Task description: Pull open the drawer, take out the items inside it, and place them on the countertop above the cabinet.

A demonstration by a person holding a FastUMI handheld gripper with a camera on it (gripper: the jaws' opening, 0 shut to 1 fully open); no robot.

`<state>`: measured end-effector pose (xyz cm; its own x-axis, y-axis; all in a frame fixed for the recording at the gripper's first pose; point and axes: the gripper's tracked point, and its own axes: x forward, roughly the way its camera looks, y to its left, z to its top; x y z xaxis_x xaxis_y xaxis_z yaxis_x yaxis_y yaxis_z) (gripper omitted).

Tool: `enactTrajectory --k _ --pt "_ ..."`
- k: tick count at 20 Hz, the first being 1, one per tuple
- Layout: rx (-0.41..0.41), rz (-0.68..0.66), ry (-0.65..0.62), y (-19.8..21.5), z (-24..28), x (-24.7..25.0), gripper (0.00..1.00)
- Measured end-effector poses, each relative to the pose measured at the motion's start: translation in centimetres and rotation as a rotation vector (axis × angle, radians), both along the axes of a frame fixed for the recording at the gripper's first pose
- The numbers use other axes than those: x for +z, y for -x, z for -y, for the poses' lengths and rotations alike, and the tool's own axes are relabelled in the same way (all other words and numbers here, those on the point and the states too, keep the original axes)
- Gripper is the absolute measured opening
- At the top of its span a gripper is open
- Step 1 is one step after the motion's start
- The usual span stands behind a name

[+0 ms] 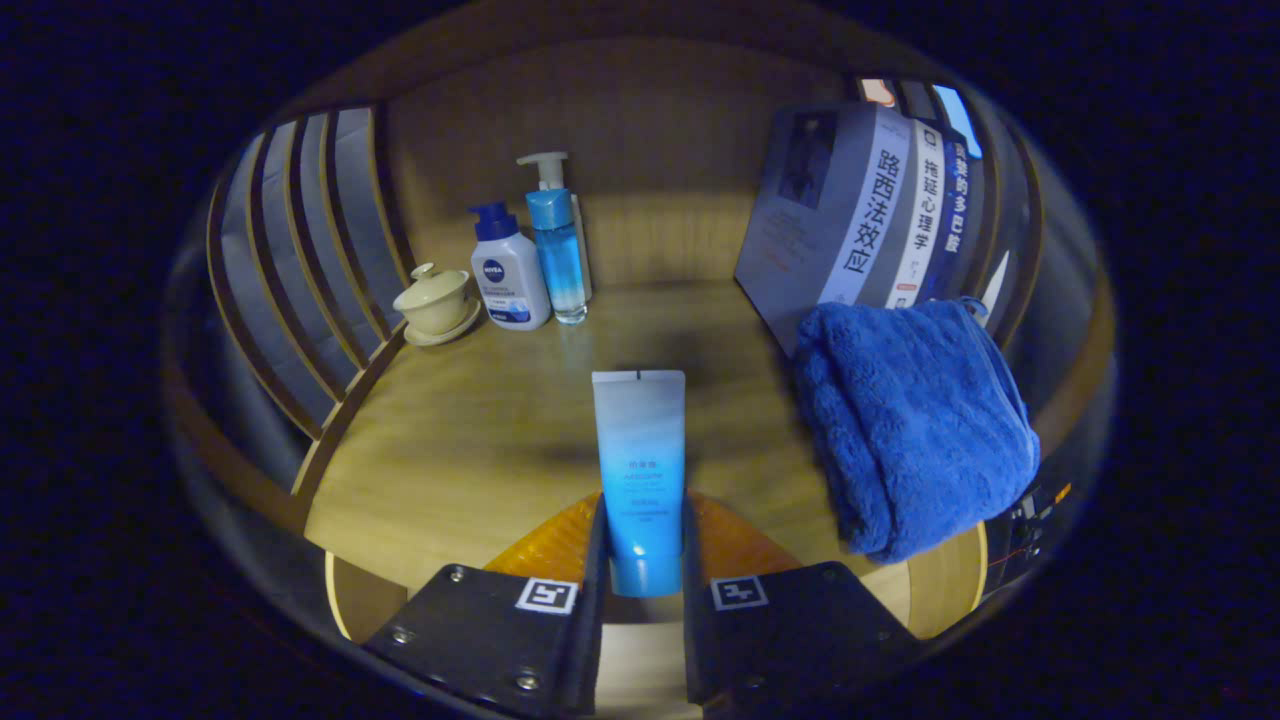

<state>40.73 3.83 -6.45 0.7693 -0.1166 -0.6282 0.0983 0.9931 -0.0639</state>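
One blue tube (640, 470) stands clamped between the fingers of the gripper (640, 560), cap end down, both pads pressing its lower body just above the cap. It hangs over the wooden countertop (470, 440), with a folded blue towel (915, 425) to its right and pump bottles (530, 250) and a lidded cup (435, 300) well beyond. My guess is that the tube is light and soft-walled, with a smooth plastic skin that may slip. Holding near the stiffer cap shoulder looks wise; squeezing mid-body would likely dent it or push paste out.
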Motion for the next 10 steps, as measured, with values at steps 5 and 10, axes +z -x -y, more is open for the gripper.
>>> enactTrajectory --k 5,10 --pt "0.002 0.020 0.057 1.2 0.6 0.7 0.49" --pt "0.001 0.151 0.083 7.0 -1.0 4.3 0.54"
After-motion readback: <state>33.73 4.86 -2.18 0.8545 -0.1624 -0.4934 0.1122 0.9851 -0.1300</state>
